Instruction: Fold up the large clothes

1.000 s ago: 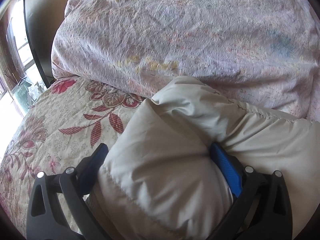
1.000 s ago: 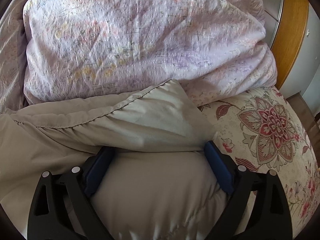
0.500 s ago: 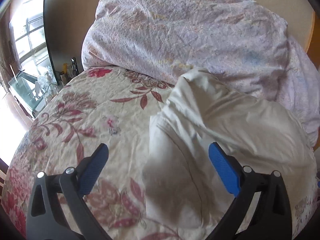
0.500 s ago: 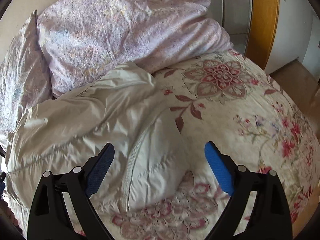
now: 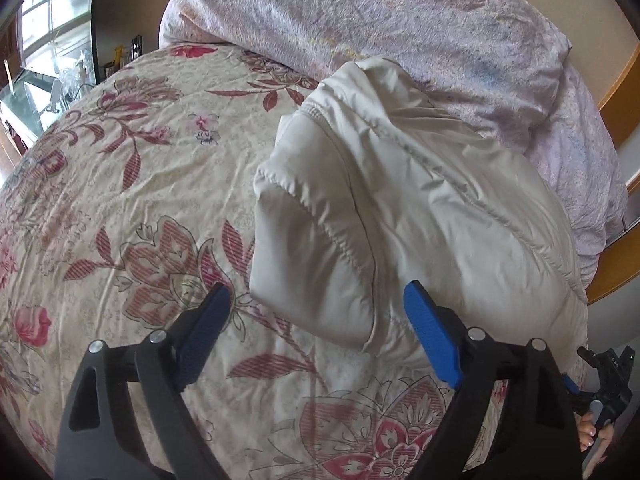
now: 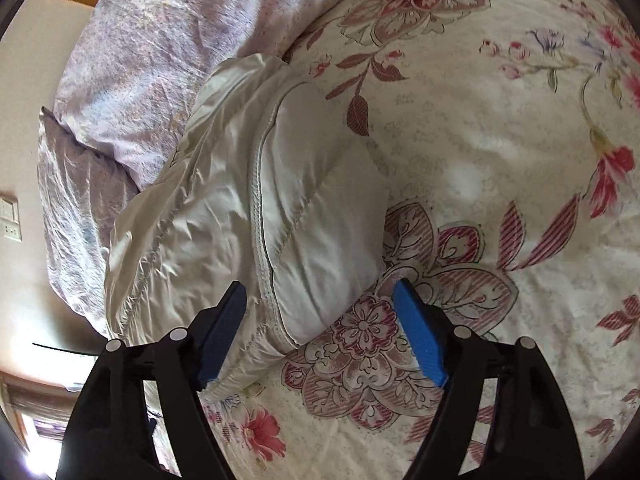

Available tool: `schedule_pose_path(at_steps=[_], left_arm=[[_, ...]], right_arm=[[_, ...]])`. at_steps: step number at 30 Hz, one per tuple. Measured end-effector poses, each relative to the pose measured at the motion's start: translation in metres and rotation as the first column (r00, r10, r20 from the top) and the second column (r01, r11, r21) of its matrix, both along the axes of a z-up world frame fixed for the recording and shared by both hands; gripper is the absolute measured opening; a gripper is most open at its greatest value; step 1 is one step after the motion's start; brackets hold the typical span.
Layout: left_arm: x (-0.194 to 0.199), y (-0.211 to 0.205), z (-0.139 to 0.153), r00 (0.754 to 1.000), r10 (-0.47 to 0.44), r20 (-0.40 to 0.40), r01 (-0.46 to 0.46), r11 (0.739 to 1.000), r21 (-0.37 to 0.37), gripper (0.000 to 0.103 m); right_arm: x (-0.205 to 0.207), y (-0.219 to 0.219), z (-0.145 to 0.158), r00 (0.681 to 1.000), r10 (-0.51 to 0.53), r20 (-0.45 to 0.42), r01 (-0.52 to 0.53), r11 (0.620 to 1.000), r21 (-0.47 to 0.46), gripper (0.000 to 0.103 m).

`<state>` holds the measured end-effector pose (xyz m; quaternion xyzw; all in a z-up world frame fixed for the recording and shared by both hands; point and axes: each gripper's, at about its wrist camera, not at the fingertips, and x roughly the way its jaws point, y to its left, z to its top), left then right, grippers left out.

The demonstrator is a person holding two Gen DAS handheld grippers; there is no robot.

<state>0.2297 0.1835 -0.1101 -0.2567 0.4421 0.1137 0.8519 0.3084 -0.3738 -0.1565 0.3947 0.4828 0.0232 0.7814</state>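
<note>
The flat floral bedspread gives open room on the left of the folded beige jacket, and also on its other side, while the big lilac duvet pile touches the jacket's far end and blocks passage there.

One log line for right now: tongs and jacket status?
left tongs: open, empty | right tongs: open, empty | beige padded jacket: folded bundle on floral bedspread, against lilac duvet
</note>
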Motion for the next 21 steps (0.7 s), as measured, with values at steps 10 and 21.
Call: schedule_pose_path(at_steps=[10, 21], left_arm=[[0.014, 0.002, -0.013, 0.998, 0.044, 0.038, -0.040, 0.992, -0.117, 0.069], [-0.001, 0.004, 0.013, 0.987, 0.090, 0.132, -0.077, 0.992, -0.100, 0.025]], right_arm=[[0.008, 0.012, -0.011, 0.998, -0.041, 0.048, 0.036, 0.994, 0.099, 0.053], [-0.009, 0.008, 0.014, 0.988, -0.025, 0.155, 0.006, 0.992, 0.125, 0.019]])
